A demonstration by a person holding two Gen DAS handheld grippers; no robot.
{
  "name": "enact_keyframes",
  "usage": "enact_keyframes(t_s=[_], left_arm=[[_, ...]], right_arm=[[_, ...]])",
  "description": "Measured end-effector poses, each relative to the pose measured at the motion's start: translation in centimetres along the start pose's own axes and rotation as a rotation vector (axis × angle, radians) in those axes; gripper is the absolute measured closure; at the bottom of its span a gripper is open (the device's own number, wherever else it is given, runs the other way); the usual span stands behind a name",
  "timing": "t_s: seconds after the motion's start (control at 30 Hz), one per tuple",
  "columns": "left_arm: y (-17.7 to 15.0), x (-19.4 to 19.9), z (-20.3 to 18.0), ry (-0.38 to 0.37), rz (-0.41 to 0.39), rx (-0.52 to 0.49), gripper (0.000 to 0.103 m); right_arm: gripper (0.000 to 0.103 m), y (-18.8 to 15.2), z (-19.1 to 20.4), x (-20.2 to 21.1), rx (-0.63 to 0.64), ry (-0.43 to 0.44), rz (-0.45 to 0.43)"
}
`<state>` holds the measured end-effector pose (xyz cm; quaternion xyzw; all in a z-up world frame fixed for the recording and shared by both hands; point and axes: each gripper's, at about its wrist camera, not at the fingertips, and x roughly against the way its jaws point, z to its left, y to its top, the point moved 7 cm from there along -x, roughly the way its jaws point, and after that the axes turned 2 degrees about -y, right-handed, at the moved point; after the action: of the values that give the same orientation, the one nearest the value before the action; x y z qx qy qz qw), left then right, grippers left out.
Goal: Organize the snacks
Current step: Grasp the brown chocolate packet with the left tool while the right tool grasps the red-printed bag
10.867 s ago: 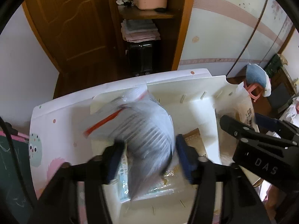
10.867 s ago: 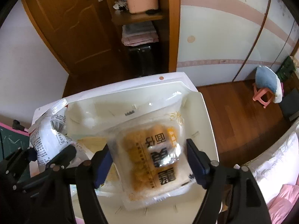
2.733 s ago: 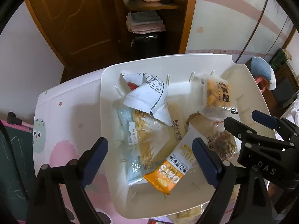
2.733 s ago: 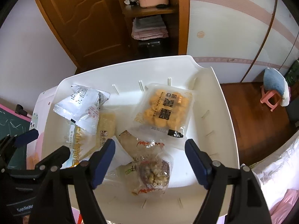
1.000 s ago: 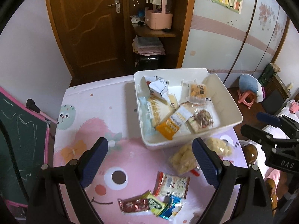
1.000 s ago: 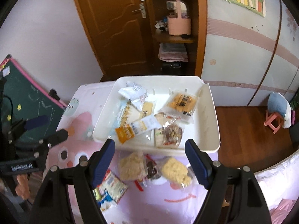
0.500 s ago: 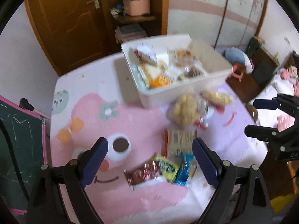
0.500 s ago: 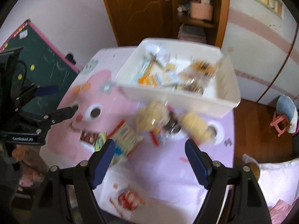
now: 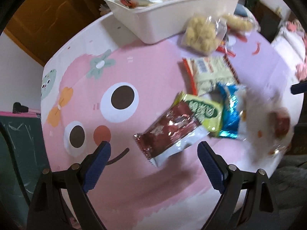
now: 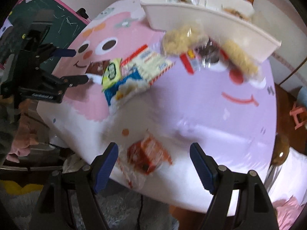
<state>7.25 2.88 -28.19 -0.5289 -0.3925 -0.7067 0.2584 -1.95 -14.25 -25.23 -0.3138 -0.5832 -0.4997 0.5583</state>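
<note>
You held the left gripper spread above the maroon packet; the right gripper gaped over the red packet.

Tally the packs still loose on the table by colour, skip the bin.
Clear bags of pale puffs: 2
Clear wrapper with dark contents, blurred: 1
White pack with red edges: 1
Green pack: 1
Blue foil pack: 1
Maroon pack: 1
Red and white pack: 1
Total: 8
</note>
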Motion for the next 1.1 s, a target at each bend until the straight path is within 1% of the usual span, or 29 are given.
enact_keyframes(t_s=[0.1, 0.2, 0.3, 0.47, 0.53, 0.63, 0.7, 0.73, 0.77, 0.8, 0.83, 0.9, 1.0, 1.07, 1.1], left_arm=[[-0.1, -0.7, 0.3, 0.015, 0.013, -0.036, 0.012], [0.2, -1.4, 0.5, 0.024, 0.026, -0.050, 0.012], [0.8, -2.0, 0.9, 0.026, 0.035, -0.039, 0.012], [1.6, -3.1, 1.3, 0.008, 0.055, -0.001, 0.013], [1.6, -3.4, 1.4, -0.007, 0.064, 0.017, 0.017], [1.5, -3.8, 1.5, -0.028, 0.078, 0.043, 0.029], [1.5, -3.8, 1.6, -0.041, 0.076, 0.068, 0.034], [1.4, -3.8, 1.7, -0.051, 0.077, 0.088, 0.036], [1.4, -3.8, 1.7, -0.064, 0.079, 0.109, 0.040], [1.3, -3.8, 1.7, -0.075, 0.080, 0.125, 0.045], [1.2, -3.8, 1.7, -0.086, 0.082, 0.146, 0.046], [1.1, -3.8, 1.7, -0.102, 0.083, 0.177, 0.055], [0.8, -3.8, 2.0, -0.106, 0.083, 0.224, 0.060], [0.5, -3.7, 1.8, -0.101, 0.084, 0.252, 0.061], [0.4, -3.7, 1.8, -0.094, 0.084, 0.263, 0.065]], right_arm=[[0.026, -1.1, 0.1, -0.6, -0.035, 0.030, 0.041], [0.026, -1.7, 0.3, -1.1, -0.069, 0.059, 0.070], [0.026, -2.1, 0.5, -1.4, -0.080, 0.075, 0.091], [0.026, -2.4, 0.8, -2.3, -0.110, 0.100, 0.137], [0.026, -2.3, 0.9, -2.7, -0.132, 0.108, 0.148], [0.026, -1.7, 1.0, -3.1, -0.146, 0.096, 0.140], [0.034, -1.4, 1.1, -3.3, -0.149, 0.087, 0.142], [0.042, -1.3, 1.2, -3.6, -0.147, 0.077, 0.151], [0.051, -1.1, 1.2, -4.0, -0.141, 0.053, 0.164], [0.051, -1.0, 1.2, -4.3, -0.135, 0.040, 0.177], [0.052, -1.0, 1.3, -4.6, -0.136, 0.043, 0.186], [0.054, -0.8, 1.3, -4.6, -0.131, 0.038, 0.175], [0.055, -0.6, 1.4, -4.6, -0.126, 0.033, 0.165], [0.055, -0.4, 1.2, -4.4, -0.131, 0.029, 0.159], [0.055, -0.2, 1.0, -4.3, -0.132, 0.033, 0.155]])
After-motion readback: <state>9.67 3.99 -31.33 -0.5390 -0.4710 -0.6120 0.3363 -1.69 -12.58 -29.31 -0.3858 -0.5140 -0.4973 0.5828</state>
